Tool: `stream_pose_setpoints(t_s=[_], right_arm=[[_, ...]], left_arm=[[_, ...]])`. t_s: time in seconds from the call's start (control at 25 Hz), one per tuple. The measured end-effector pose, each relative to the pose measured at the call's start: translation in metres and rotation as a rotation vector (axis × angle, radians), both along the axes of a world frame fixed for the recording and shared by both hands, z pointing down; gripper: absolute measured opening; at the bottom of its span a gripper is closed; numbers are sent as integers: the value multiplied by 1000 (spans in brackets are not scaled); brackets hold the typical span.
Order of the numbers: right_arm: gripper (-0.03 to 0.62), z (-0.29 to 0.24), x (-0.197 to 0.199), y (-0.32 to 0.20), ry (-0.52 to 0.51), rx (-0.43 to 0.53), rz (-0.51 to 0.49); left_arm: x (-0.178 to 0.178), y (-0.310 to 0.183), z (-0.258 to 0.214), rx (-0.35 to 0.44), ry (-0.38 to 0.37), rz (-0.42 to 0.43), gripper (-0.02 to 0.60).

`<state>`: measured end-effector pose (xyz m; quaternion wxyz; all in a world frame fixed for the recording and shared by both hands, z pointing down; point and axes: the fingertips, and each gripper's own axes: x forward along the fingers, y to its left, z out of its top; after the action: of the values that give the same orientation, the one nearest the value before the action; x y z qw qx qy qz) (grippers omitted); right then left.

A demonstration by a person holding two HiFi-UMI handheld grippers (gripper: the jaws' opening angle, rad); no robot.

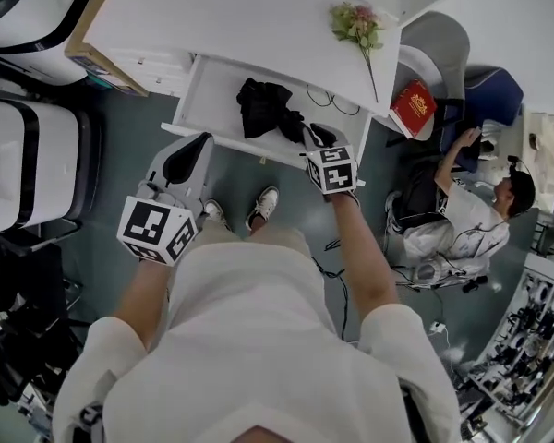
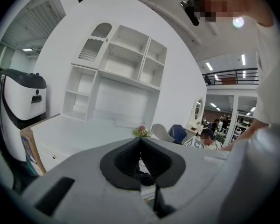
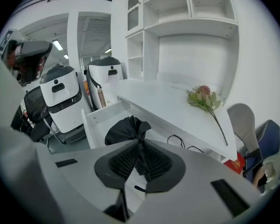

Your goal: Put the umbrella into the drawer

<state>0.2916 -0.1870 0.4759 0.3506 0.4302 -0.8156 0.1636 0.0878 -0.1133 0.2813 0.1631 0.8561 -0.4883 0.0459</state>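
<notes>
Right claw [image 3: 141, 147] clenched empty, left claw [image 2: 141, 146] too; umbrella [image 1: 261, 105] lies in open drawer [image 1: 210, 95]; placing looks done, next likely pushing drawer shut.

Bright, even indoor lighting from ceiling strip lights [image 2: 243, 59], seen far right in the left gripper view and far left in the right gripper view. Mild glare across the white desk top [image 1: 249, 17]; soft shadow beneath it and inside the drawer [image 1: 212, 100]. Black umbrella [image 1: 263, 107] nearly without surface detail. Strong barrel distortion and dark rounded corners in both gripper views; nearest foreground slightly soft, far background sharper.
</notes>
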Motion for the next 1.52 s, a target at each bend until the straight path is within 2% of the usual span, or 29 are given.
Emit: stream_pose_setpoints(t_s=[0.4, 0.68, 0.88, 1.52], right_arm=[[2, -47, 14, 14, -117, 83, 123], [-2, -84, 29, 13, -222, 152, 206], [-2, -133, 46, 12, -326, 250, 265], [-2, -282, 83, 23, -499, 555, 271]], left_arm=[[8, 3, -18, 40, -7, 58, 14], [-2, 2, -41, 97, -24, 33, 14], [-14, 0, -60, 139, -34, 0, 14], [-28, -20, -101, 245, -45, -57, 14]])
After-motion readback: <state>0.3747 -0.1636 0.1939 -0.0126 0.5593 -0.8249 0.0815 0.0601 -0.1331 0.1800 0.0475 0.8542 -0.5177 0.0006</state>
